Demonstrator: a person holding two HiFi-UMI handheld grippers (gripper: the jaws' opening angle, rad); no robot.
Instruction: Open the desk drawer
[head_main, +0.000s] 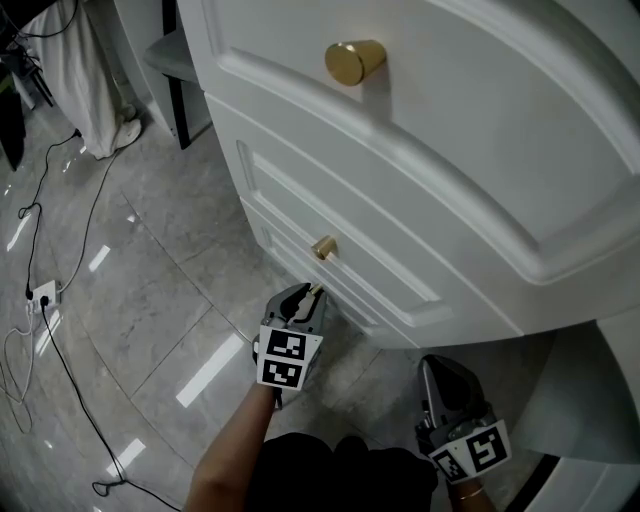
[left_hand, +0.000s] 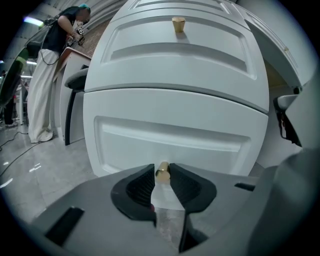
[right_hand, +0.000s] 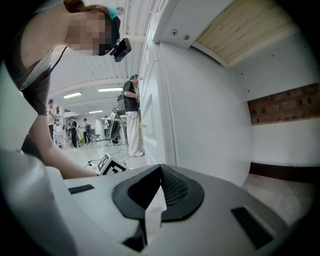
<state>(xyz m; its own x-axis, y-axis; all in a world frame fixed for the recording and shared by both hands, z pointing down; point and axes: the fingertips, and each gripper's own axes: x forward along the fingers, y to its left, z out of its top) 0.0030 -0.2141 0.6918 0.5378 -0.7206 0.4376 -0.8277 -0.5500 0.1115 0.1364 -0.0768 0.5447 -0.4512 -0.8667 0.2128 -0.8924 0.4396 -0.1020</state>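
Three gold knobs, one per drawer front, in a white stack: top knob, middle knob, bottom knob. Left hand-held gripper is low down at the bottom drawer, angled slightly downward at its front. The bottom knob sits between the jaw tips with both pads touching it, so the gripper is clamped on that knob right at the tips. Bottom drawer looks closed, its front in line with the middle drawer above. Right hand-held gripper hangs at lower right in the head view, well apart from the knobs, beside a plain white side panel. Its jaws are together at the tips with nothing between them. That gripper's view also catches the bare wooden underside of the worktop. Floor is glossy grey tile, with black cables trailing across its left side and a white socket block lying there. A person stands in the background, left of the stack, in the left gripper view.
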